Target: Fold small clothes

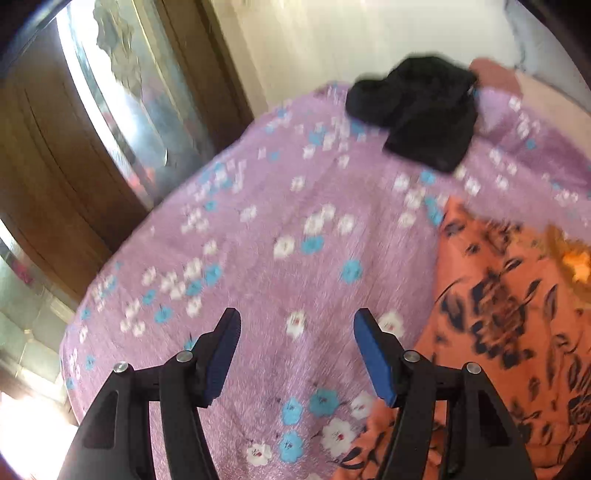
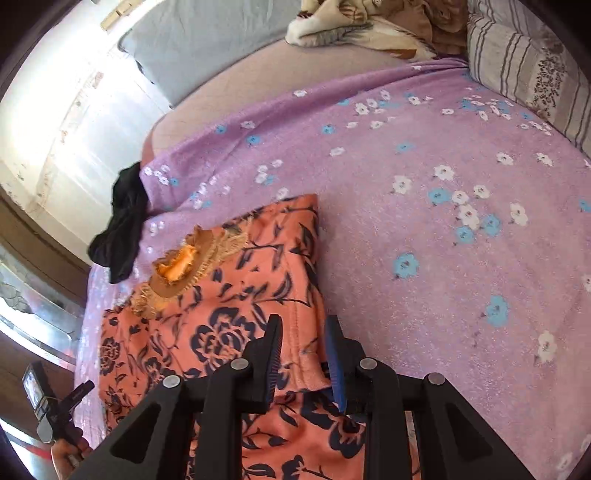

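Observation:
An orange garment with dark flowers lies folded on the purple flowered sheet, its lace-trimmed neckline facing up. My right gripper hovers over the garment's right edge. Its jaws stand a little apart, the cloth's hem lies between and below them, and the pads do not press on it. My left gripper is open over bare sheet, just left of the orange garment, with nothing between its fingers. A crumpled black garment lies at the bed's far edge.
A grey pillow, a striped pillow and a brown blanket sit at the head of the bed. A wooden wardrobe with a mirrored door stands beside the bed. A hand holds the left gripper at the lower left.

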